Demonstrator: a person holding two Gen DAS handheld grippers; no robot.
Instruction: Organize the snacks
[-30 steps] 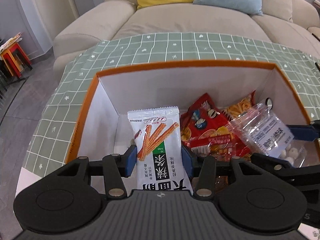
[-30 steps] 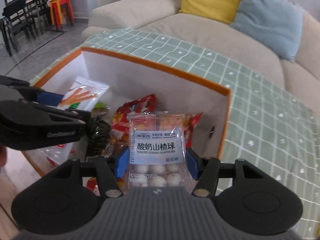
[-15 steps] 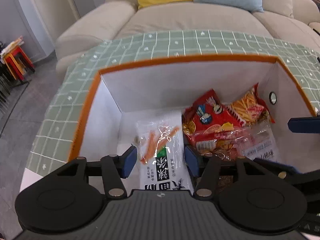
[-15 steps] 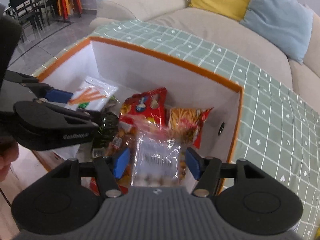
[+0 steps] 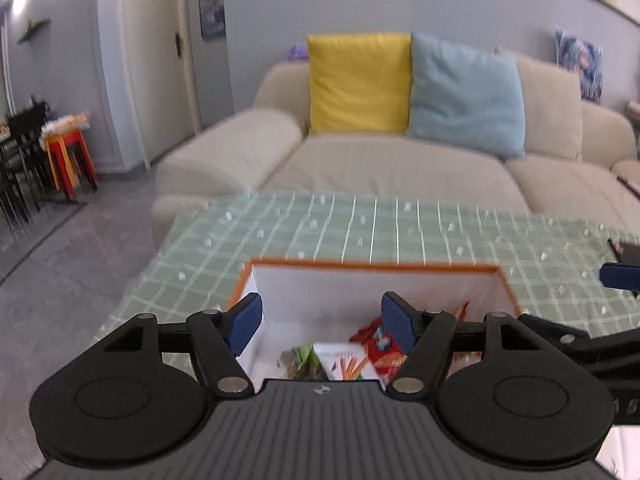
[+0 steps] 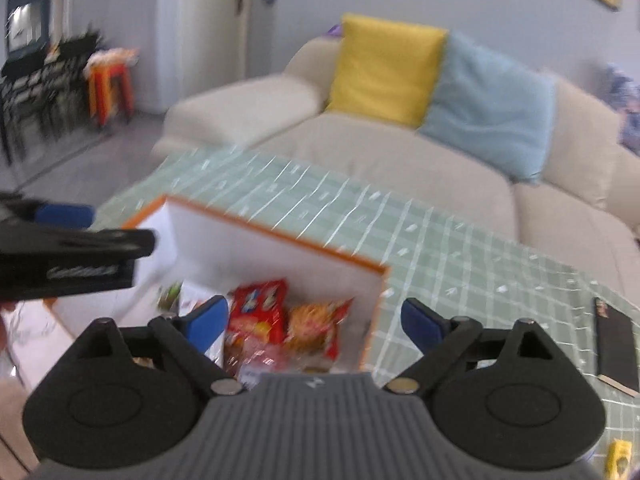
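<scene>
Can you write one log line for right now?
left tongs: just opened, empty | right tongs: just opened, empty | snacks: inside box

right gripper (image 6: 314, 322) jaws just opened wide, empty, above orange-rimmed box (image 6: 280, 236) holding red snack bags (image 6: 260, 312)

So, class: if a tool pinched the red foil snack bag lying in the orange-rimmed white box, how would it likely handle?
The red foil snack bag looks crinkled and puffy, so probably floppy and light. Its glossy film may slip. Leaning on the other packets in the orange-rimmed white box, it might drag them along.
</scene>
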